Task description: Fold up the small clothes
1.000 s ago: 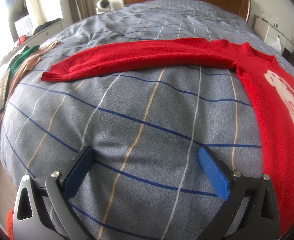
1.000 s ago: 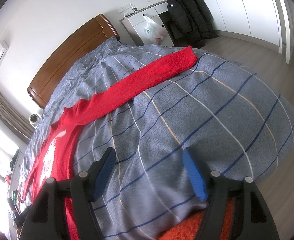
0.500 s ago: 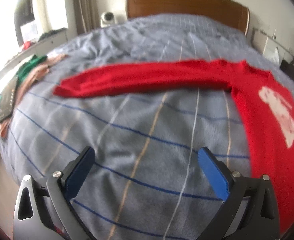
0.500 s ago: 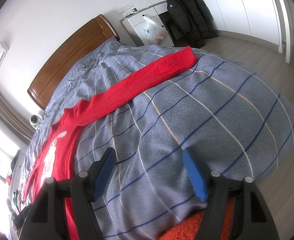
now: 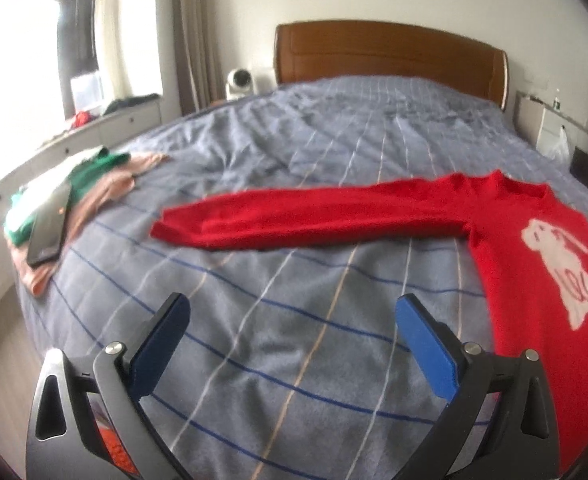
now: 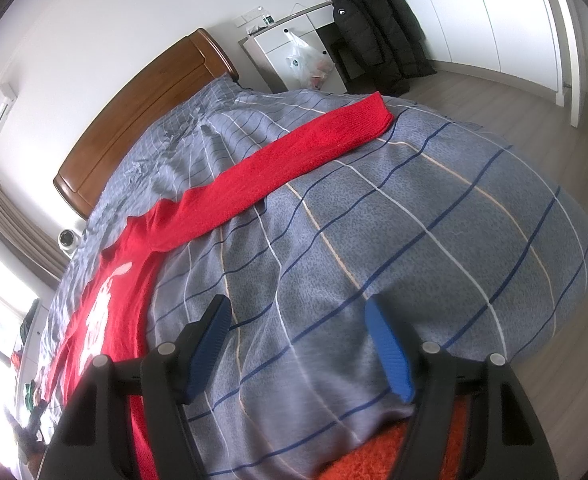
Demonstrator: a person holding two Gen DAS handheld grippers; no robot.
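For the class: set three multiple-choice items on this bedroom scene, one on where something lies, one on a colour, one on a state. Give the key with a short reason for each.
1. Where does the dark tablet lie?
A. On the pile of clothes at the bed's edge
B. On the sweater's chest
C. On the headboard

2. What colour is the animal motif on the red sweater?
A. Black
B. White
C. Yellow

3. How do the sweater's sleeves lie?
A. Both folded across the chest
B. Both stretched out sideways on the bedspread
C. Both rolled up to the shoulder

Key:
1 A, the tablet rests on the green and pink pile of clothes.
2 B, the motif shows white against the red knit.
3 B, one sleeve reaches out flat in the left wrist view, the other sleeve in the right wrist view.
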